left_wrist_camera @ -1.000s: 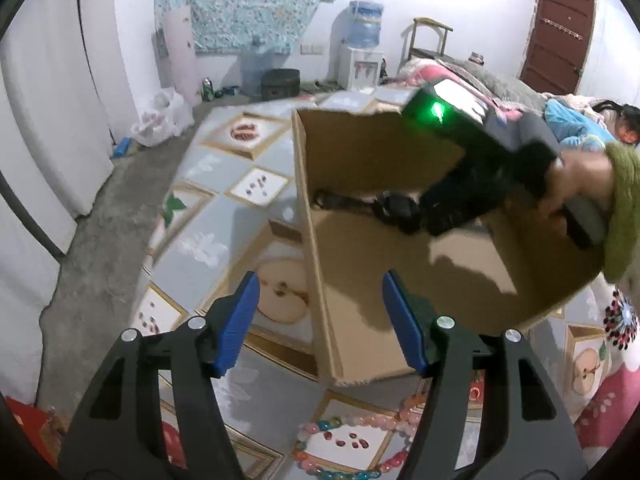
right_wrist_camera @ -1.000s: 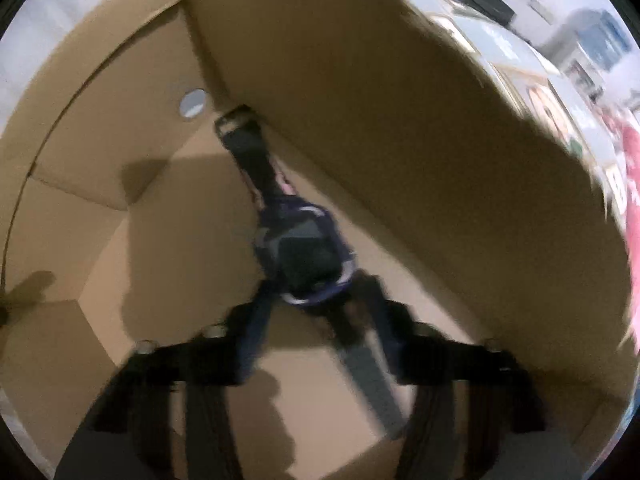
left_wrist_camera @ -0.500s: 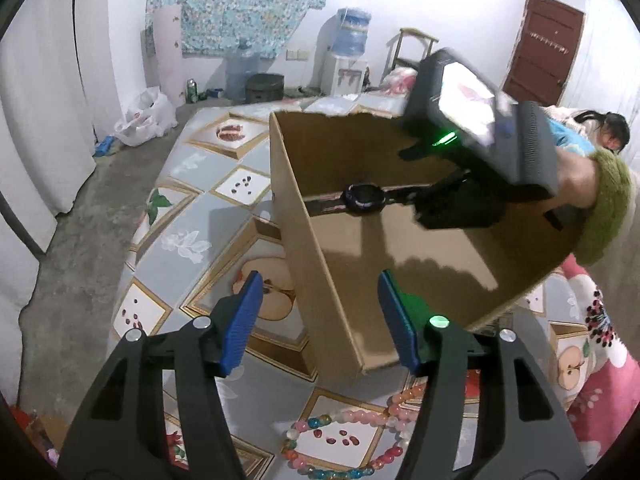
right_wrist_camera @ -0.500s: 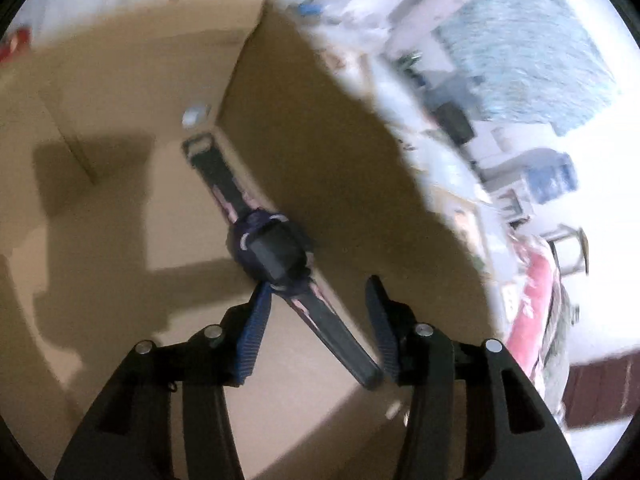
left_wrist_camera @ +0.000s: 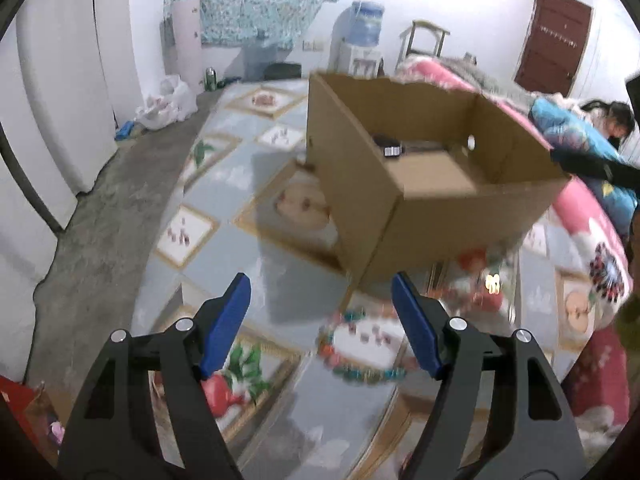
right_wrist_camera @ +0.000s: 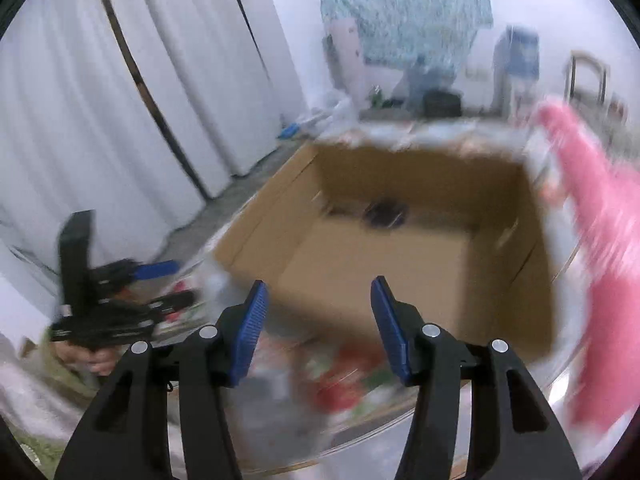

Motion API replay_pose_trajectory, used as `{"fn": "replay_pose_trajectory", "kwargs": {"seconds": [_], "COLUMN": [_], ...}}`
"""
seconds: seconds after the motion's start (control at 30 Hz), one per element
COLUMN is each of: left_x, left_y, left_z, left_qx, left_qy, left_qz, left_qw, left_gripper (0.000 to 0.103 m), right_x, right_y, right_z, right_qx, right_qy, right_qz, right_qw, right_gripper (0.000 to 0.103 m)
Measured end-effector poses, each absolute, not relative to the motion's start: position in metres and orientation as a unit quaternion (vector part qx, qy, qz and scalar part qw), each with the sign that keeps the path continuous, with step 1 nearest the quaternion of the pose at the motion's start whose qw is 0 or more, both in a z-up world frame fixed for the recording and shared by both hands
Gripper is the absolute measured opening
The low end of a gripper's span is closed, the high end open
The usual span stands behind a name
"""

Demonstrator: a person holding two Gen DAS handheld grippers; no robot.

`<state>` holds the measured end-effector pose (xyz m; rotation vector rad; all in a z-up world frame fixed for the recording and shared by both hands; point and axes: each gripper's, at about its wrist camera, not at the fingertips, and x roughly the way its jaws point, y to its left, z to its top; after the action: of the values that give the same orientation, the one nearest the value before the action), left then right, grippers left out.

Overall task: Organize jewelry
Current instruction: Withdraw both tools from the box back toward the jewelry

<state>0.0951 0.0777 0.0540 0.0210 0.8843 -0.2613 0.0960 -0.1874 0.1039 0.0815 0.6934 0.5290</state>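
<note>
- The left gripper [left_wrist_camera: 321, 300] is hanging above the patterned tablecloth [left_wrist_camera: 224, 184], its blue-padded jaws standing wide with nothing between them; they have just been opening further.
- A beaded bracelet [left_wrist_camera: 360, 354] of pink and teal beads is lying on the cloth just below and between those fingers, in front of the box and outside it.
- The cardboard box [left_wrist_camera: 440, 220] is sitting open-topped on the cloth beyond the bracelet.
- A dark wristwatch [left_wrist_camera: 394, 146] is lying on the box floor against the far wall; in the right wrist view it is showing as a blurred dark shape [right_wrist_camera: 386, 213].
- The right gripper [right_wrist_camera: 318, 304] is hovering outside the box's near edge, its jaws parted, empty, and just now widening.
</note>
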Motion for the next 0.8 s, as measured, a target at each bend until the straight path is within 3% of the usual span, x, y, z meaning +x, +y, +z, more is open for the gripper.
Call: {"fn": "replay_pose_trajectory", "kwargs": {"seconds": [0.17, 0.23, 0.5, 0.6, 0.7, 0.8], "left_x": [0.087, 0.086, 0.108, 0.123, 0.145, 0.164], "left_y": [0.071, 0.070, 0.075, 0.073, 0.067, 0.055], "left_z": [0.015, 0.010, 0.054, 0.064, 0.062, 0.050], "left_qx": [0.024, 0.017, -0.103, -0.153, -0.191, -0.208], "left_qy": [0.479, 0.485, 0.394, 0.368, 0.386, 0.426], "left_qz": [-0.106, -0.102, -0.163, -0.197, -0.211, -0.213], "left_qw": [0.871, 0.868, 0.898, 0.896, 0.878, 0.855], "left_gripper": [0.068, 0.062, 0.062, 0.071, 0.073, 0.073], "right_x": [0.079, 0.074, 0.066, 0.080, 0.121, 0.164], "right_y": [-0.141, -0.141, -0.248, -0.271, -0.290, -0.305], "right_z": [0.027, 0.023, 0.079, 0.094, 0.087, 0.061], "right_qx": [0.063, 0.059, 0.162, 0.184, 0.216, 0.264], "right_qy": [0.407, 0.404, 0.244, 0.219, 0.245, 0.330], "right_qz": [0.250, 0.220, 0.108, 0.093, 0.049, 0.036], "right_qw": [0.876, 0.886, 0.950, 0.954, 0.944, 0.906], "right_gripper": [0.053, 0.052, 0.052, 0.064, 0.067, 0.067]}}
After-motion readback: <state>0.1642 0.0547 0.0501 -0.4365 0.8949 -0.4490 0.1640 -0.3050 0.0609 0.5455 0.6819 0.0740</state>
